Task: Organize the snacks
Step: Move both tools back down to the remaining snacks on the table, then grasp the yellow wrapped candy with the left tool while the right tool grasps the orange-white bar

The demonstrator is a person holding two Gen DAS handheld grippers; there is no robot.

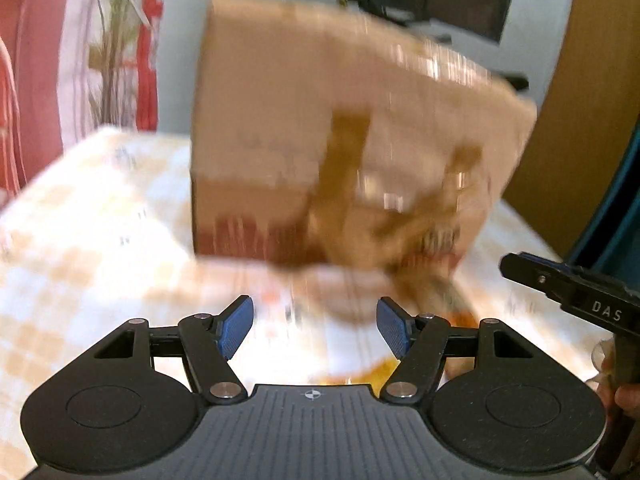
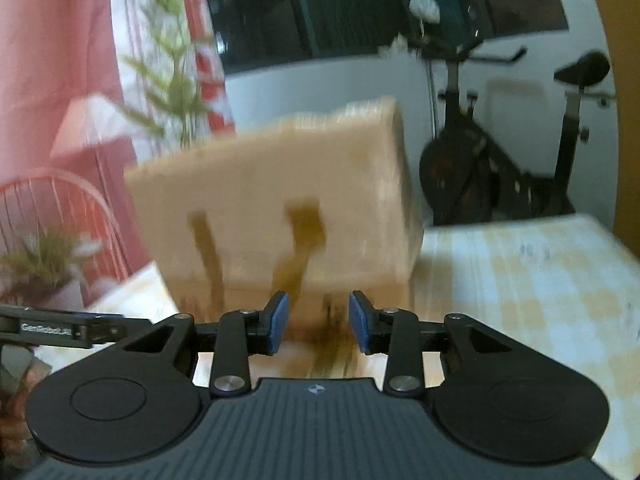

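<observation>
Here you are early in the job, both tools closing on the blurred tan paper bag with brown handles [image 1: 320,140] standing mid-table on the yellow checked tablecloth [image 1: 80,240]. Your left gripper [image 1: 315,326] is parted wide and empty; blurred packets, perhaps snacks, lie just beyond it. Your right gripper [image 2: 316,322] is narrowly parted, holding nothing, nearest the bag's handle [image 2: 298,240]. Next, probably steady the bag. Far right, an exercise bike [image 2: 500,160] stands clear of the table.

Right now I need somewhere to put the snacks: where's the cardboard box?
The cardboard box stands on the checked tablecloth, centre in both wrist views, just ahead of both grippers, with a plant behind to its left.
</observation>
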